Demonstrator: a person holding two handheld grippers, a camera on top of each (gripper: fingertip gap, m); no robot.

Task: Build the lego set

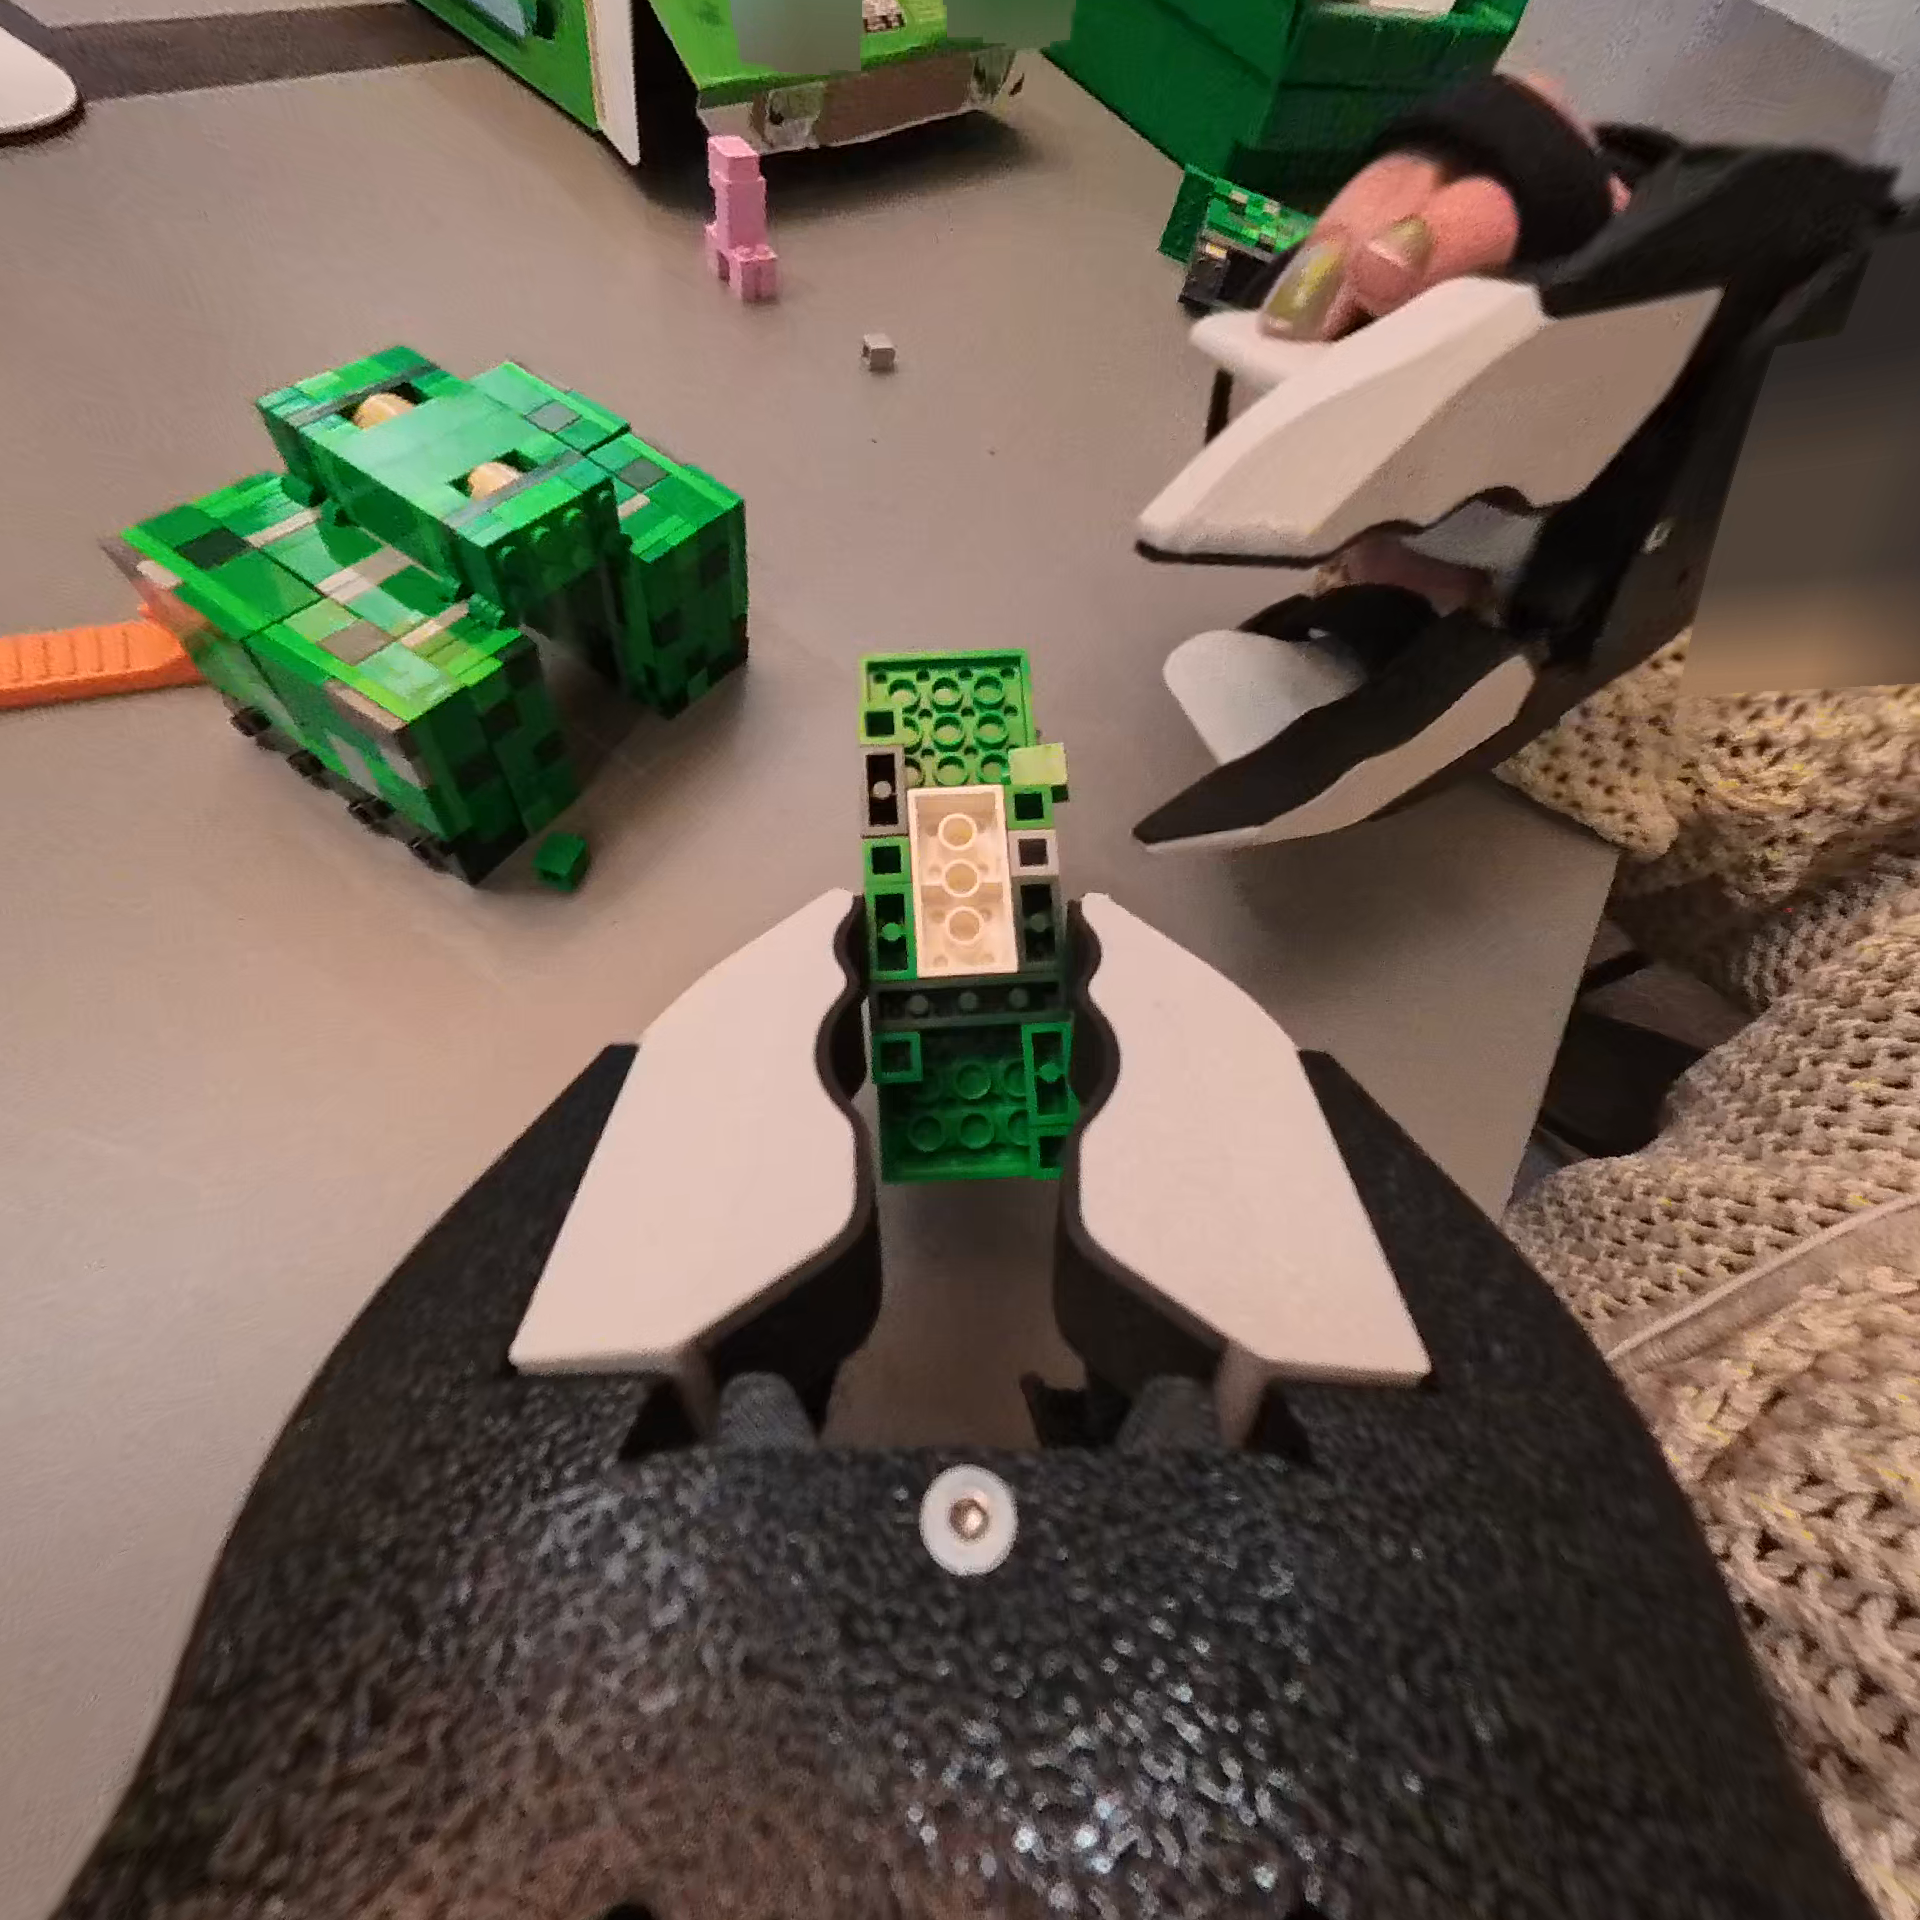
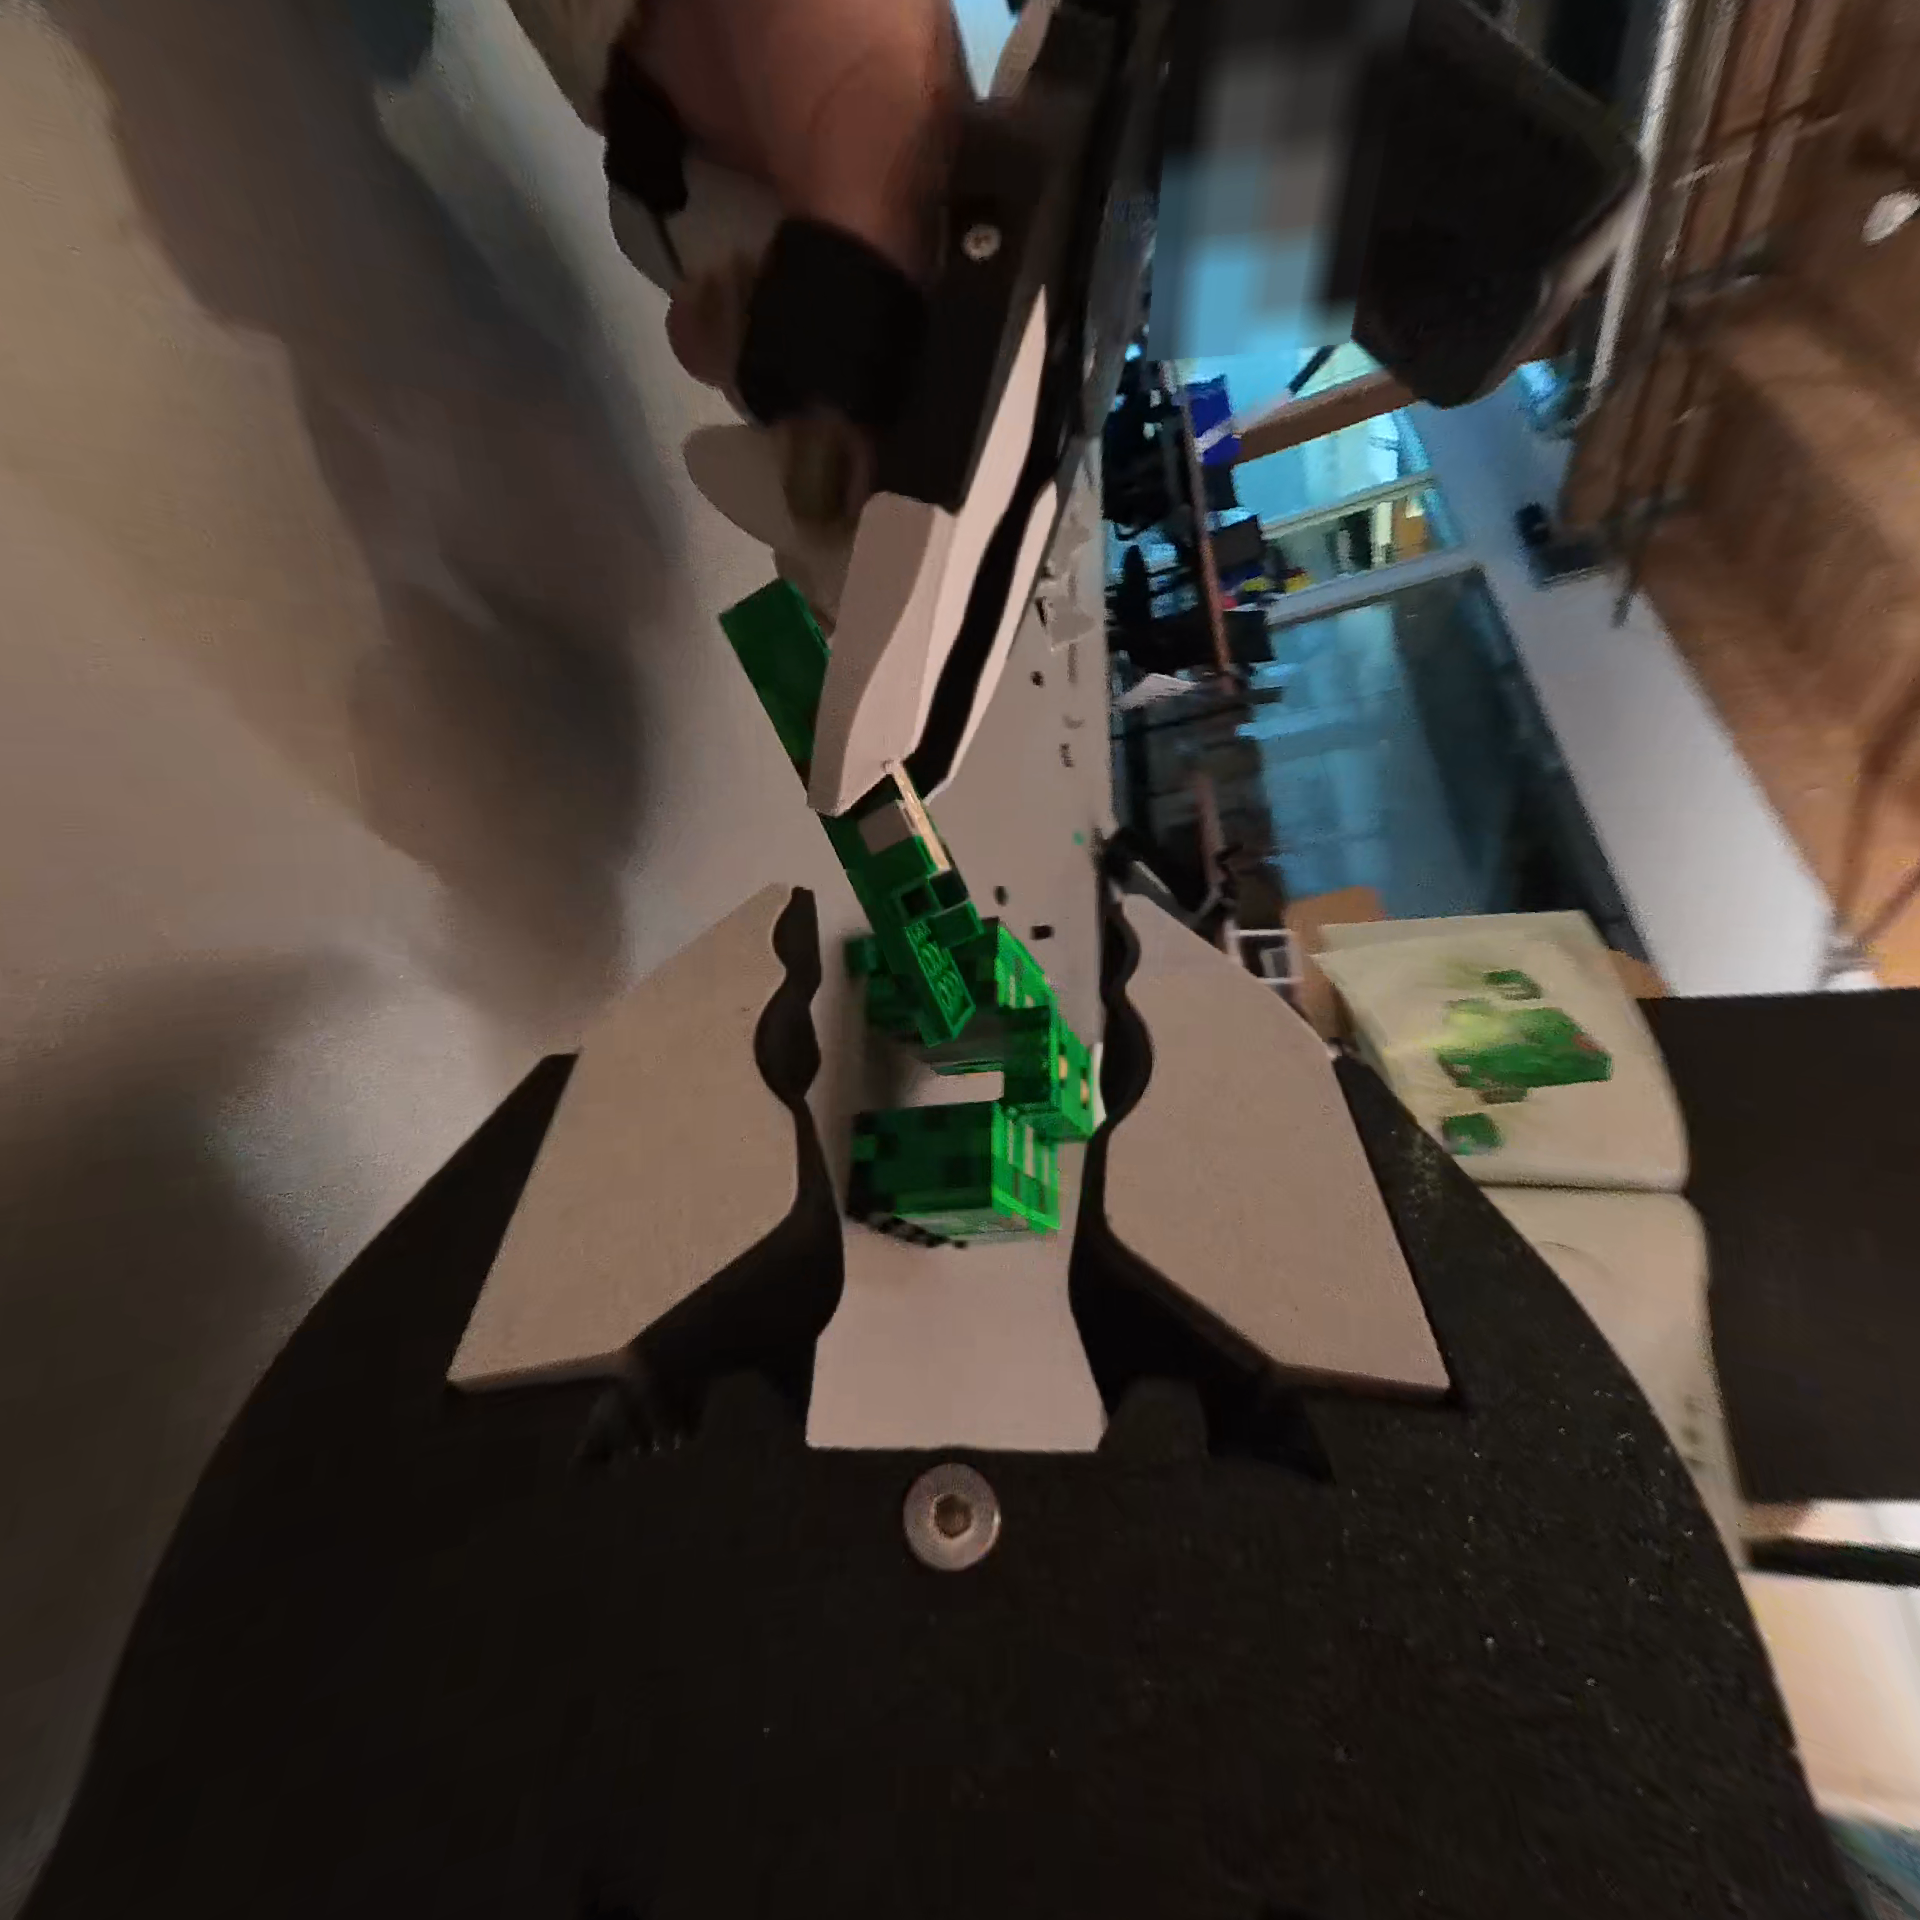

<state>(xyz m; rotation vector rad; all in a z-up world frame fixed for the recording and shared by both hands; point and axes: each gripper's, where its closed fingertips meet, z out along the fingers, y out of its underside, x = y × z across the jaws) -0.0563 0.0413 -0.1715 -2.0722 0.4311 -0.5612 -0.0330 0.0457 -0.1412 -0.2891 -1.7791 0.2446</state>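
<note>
My left gripper [image 1: 966,925] is shut on a narrow green Lego sub-assembly [image 1: 961,1101] with a white brick [image 1: 961,883] set in its upturned underside. It holds the piece over the grey table [image 1: 260,1091]. A small light-green piece [image 1: 1039,769] sticks out at its far right side. My right gripper [image 1: 1153,686] hovers to the right of it, open and empty. A large green blocky build [image 1: 436,603] lies on its side at the left. In the right wrist view my right gripper [image 2: 956,914] is open; beyond it are the left gripper [image 2: 873,717], the held sub-assembly [image 2: 904,883] and the large build [image 2: 956,1164].
A pink figure [image 1: 740,218], a tiny grey piece [image 1: 878,353], a loose green brick [image 1: 561,860] and an orange brick separator [image 1: 83,660] lie on the table. Green boxes [image 1: 1247,83] stand at the back. A knit sleeve [image 1: 1766,1195] is at the right table edge. A booklet [image 2: 1496,1049] lies nearby.
</note>
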